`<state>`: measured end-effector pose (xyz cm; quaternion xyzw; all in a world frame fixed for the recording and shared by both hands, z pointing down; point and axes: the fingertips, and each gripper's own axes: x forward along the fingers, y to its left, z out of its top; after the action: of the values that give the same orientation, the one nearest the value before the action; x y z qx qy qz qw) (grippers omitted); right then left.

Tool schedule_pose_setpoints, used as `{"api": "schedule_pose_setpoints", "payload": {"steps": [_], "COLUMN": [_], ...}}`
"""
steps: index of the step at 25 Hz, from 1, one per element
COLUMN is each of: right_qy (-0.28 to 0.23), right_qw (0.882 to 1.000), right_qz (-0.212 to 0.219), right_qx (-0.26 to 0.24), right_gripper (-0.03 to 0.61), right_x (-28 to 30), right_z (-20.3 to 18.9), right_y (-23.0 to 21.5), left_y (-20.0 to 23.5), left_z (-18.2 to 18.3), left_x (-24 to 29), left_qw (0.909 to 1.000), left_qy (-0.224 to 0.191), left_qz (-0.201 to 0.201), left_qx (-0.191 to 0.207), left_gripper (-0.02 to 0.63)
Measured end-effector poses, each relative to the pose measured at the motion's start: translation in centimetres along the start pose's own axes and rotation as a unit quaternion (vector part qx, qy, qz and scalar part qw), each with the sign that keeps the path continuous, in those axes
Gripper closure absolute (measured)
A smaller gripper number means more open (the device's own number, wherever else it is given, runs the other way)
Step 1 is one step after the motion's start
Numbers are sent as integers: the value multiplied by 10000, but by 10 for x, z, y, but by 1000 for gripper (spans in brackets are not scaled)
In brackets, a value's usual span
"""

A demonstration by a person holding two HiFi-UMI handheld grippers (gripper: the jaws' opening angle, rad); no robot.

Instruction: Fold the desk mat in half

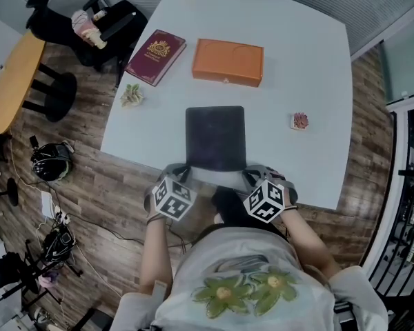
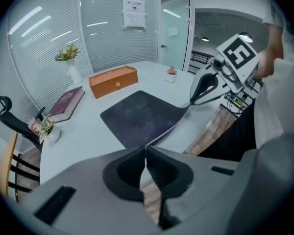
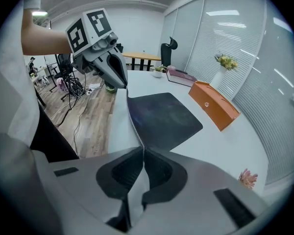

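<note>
Table (image 1: 317, 81): white and wide, and I work at its front edge.
Desk mat (image 1: 215, 136): dark, thin and soft. It lies flat by the front edge, but its near side bends up between my tongs, so I judge it light and floppy.
Left gripper (image 2: 146, 153): pressed together on the near left corner.
Right gripper (image 3: 143, 155): pinching the near right corner.
Hold: I think these two corners are the good places.

We record a short-sleeved pale grey shirt (image 1: 262, 254) with a green-and-yellow flower print (image 1: 245, 288) on the front. The left gripper (image 1: 182, 169) and right gripper (image 1: 252, 172) each have a smooth grey shell and carry a cube (image 1: 171, 197) faced with black-and-white square markers. In both gripper views we note black ribbed pads (image 2: 159, 168) lining the jaws, set in dark rounded recesses.
</note>
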<state>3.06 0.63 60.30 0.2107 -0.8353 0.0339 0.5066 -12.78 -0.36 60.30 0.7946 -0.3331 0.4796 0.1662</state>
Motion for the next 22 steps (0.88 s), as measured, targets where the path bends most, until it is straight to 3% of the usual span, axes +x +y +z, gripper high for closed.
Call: {"api": "schedule_pose_setpoints", "payload": {"steps": [22], "right_qy": [-356], "right_qw": [9987], "right_qz": [-201], "right_qx": [304], "right_gripper": [554], "right_x": [-10], "right_z": [28], "right_y": [-47], "left_y": [32], "left_z": [28], "left_x": [-2], "left_qw": [9992], "left_qy": [-272], "left_qz": [279], "left_qx": [-95], "left_gripper": [601]}}
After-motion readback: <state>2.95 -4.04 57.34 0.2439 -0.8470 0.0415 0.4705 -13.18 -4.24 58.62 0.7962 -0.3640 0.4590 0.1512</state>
